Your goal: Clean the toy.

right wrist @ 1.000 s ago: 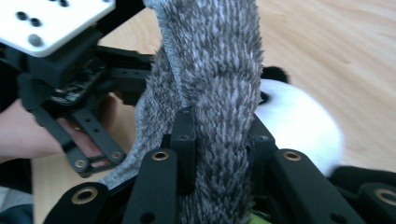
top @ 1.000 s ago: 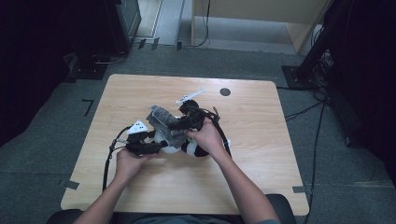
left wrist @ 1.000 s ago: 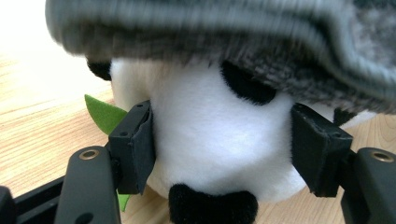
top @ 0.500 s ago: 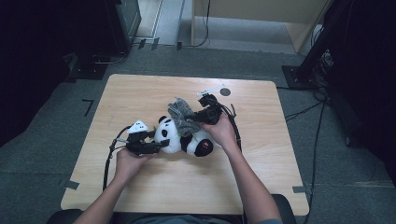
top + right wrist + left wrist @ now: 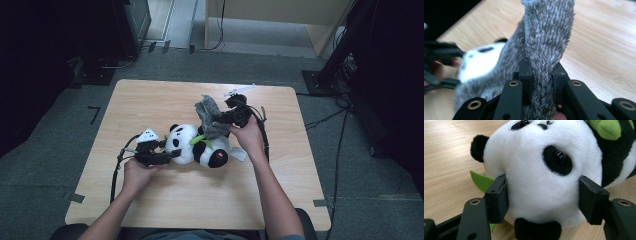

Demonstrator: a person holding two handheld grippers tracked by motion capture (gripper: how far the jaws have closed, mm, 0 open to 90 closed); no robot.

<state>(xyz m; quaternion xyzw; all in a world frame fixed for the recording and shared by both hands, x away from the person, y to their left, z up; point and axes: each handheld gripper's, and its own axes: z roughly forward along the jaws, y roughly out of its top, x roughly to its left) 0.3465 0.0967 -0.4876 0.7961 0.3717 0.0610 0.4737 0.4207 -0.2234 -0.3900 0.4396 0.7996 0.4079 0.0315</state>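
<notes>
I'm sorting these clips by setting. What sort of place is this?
Probably a lab or workshop room set up for recording, not a home. A bare wooden table stands alone on grey carpet, with tape marks on the floor, loose cables and dark equipment stands around it.

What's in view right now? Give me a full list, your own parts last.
table: one, light wood, centre of the high view.
panda plush: one, black and white with green leaf trim, lying mid-table.
grey cloth: one, fuzzy grey, lifted off the panda's far side.
black dot: one, on the tabletop near the far edge.
tape marks: a few, dark, on the grey floor around the table.
cables: several, black, on the floor to the right.
left gripper: one, black, fingers pressing the panda's head on both sides.
right gripper: one, black, jaws just closing, pinching the cloth.
forearms: two, entering from the bottom edge.
</notes>
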